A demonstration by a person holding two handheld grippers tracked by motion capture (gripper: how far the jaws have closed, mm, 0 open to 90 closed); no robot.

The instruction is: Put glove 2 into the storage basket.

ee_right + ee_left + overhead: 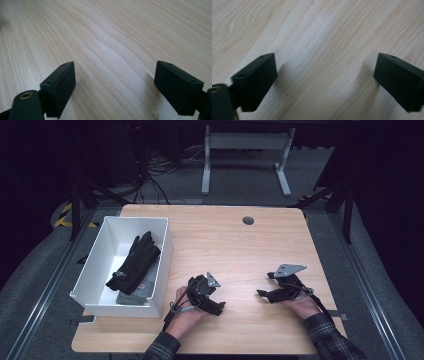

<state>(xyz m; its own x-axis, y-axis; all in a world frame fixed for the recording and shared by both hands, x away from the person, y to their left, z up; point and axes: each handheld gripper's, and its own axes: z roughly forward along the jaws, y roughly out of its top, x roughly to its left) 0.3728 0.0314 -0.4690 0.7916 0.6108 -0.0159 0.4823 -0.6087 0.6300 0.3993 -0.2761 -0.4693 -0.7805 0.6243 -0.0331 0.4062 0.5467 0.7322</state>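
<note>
Black gloves (134,262) lie in a white bin (160,265) at the table's left, over something grey (131,298). My left gripper (221,307) rests low on the wooden table (235,245) just right of the bin, jaws open, nothing between them. In the left gripper view the gripper (325,82) has its two black fingers (254,81) wide apart over bare wood. My right gripper (261,293) sits near the table's front right, pointing left, open and empty. In the right gripper view the gripper (115,87) also has only wood grain between its pads (61,86).
A round grommet hole (248,220) sits near the table's far edge. Beyond the table stands a white desk frame (245,155) with cables on the floor. Bare wood lies between the two grippers.
</note>
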